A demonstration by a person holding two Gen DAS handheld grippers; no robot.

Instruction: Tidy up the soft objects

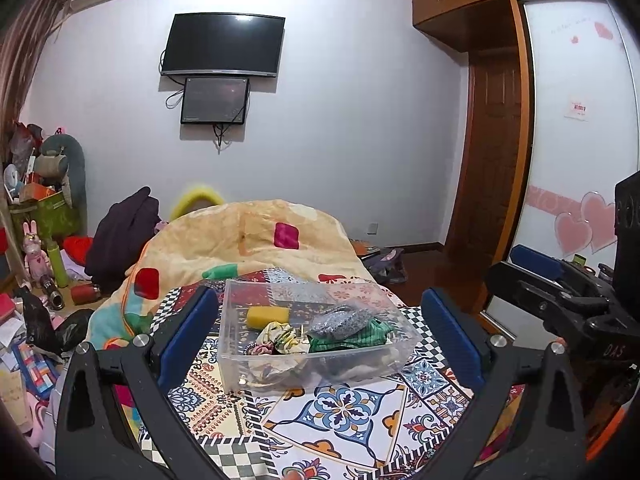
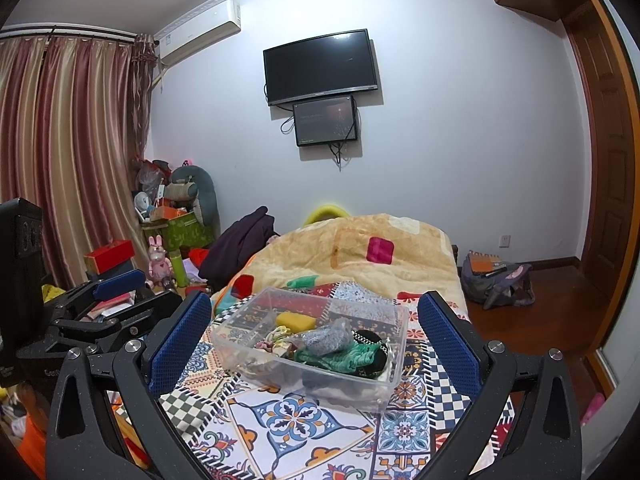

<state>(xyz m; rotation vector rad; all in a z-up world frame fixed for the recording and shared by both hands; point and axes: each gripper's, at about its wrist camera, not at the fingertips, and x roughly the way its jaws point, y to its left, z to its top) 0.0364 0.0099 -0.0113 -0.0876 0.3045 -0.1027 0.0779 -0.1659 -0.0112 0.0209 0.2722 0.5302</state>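
A clear plastic bin (image 1: 236,368) stands on a patterned bedspread (image 1: 344,412). It holds a yellow sponge (image 1: 267,316), a grey knitted piece in plastic (image 1: 338,320), green cloth (image 1: 352,340) and a floral scrunchie (image 1: 276,336). My left gripper (image 1: 320,328) is open and empty, its blue pads (image 1: 188,336) wide on both sides of the bin, held short of it. In the right wrist view the same bin (image 2: 360,392), sponge (image 2: 296,320) and green cloth (image 2: 340,356) show. My right gripper (image 2: 316,340) is open and empty, also short of the bin.
A rumpled beige quilt (image 1: 240,240) lies behind the bin. Dark clothing (image 1: 120,236) and cluttered boxes and toys (image 1: 44,216) are at the left. The right gripper shows at the right edge of the left wrist view (image 1: 560,292). A bag (image 2: 496,280) sits on the wooden floor.
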